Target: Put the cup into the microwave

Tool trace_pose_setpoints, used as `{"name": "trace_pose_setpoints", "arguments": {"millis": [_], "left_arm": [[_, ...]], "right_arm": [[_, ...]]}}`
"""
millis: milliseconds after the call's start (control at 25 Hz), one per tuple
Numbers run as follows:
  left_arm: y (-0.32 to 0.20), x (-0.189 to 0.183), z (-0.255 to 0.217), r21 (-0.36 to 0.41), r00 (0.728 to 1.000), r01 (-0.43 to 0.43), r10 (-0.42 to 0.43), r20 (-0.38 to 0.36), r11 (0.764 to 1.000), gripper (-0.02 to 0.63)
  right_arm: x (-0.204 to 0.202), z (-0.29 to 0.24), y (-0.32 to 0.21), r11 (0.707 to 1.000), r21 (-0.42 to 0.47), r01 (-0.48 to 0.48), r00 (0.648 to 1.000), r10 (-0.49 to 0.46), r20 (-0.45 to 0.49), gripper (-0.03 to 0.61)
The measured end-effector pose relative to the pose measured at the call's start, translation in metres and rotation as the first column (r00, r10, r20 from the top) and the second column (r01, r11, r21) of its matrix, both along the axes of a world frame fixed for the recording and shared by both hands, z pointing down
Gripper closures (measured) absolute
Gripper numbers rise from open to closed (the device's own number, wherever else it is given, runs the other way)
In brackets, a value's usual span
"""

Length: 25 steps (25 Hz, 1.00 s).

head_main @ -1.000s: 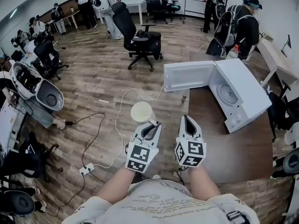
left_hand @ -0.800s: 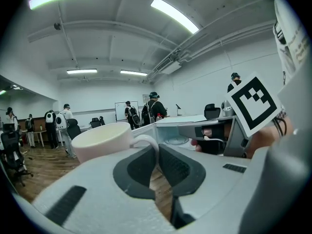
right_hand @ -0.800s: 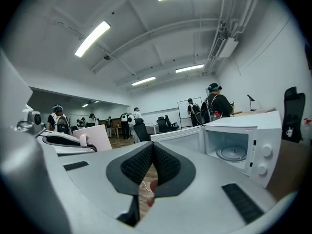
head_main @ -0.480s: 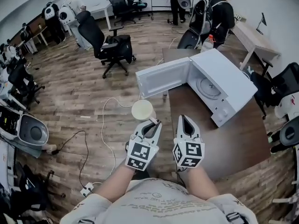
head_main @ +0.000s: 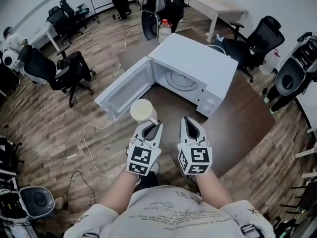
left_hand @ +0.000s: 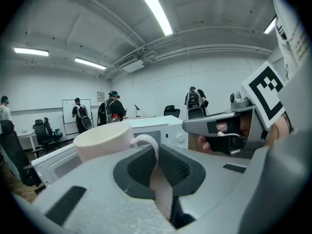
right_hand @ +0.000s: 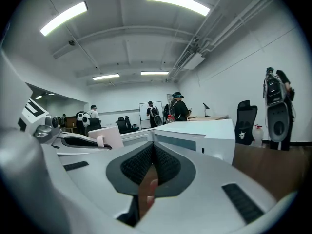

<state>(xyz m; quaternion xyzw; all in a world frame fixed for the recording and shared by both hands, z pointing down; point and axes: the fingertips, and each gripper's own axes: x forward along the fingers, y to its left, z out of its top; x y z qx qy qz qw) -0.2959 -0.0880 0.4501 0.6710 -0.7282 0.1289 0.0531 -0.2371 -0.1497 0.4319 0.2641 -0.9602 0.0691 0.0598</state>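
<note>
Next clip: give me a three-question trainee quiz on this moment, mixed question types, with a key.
1. Multiple choice: the left gripper grips the cup by its A) rim, B) handle, C) base.
2. True or false: the microwave on the table has its door open.
3. Fill the gap: the right gripper, jaws together, holds ____.
Key: 1 B; 2 true; 3 nothing.
</note>
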Motion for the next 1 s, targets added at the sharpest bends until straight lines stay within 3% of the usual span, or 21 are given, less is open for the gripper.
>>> {"name": "trace_pose_setpoints", "arguments": {"millis": [160, 560, 720, 1000], "left_arm": [[-0.029, -0.006, 0.002, 0.016, 0.995, -0.099, 0.099, -0.012, 0.995, 0.580], [-0.067, -0.029, 0.021, -0.006, 0.968, -0.252, 0.251, -0.020, 0.968, 0.581], [-0.085, -0.034, 0.038, -0.026, 0.954, -0.300, 0.299, -0.038, 0.954, 0.580], [-0.124, -0.039, 0.068, -0.006, 0.927, -0.374, 0.374, -0.025, 0.927, 0.581]], "right_arm": [[0.002, -0.006, -0.017, 0.996, 0.026, -0.088, 0.996, 0.088, -0.011, 0.565], [0.003, -0.016, -0.023, 0.970, 0.066, -0.232, 0.972, 0.233, -0.010, 0.565], [0.023, -0.011, -0.030, 0.943, 0.085, -0.323, 0.944, 0.327, -0.041, 0.565], [0.066, 0.012, -0.037, 0.872, 0.006, -0.489, 0.871, 0.489, -0.044, 0.565]]}}
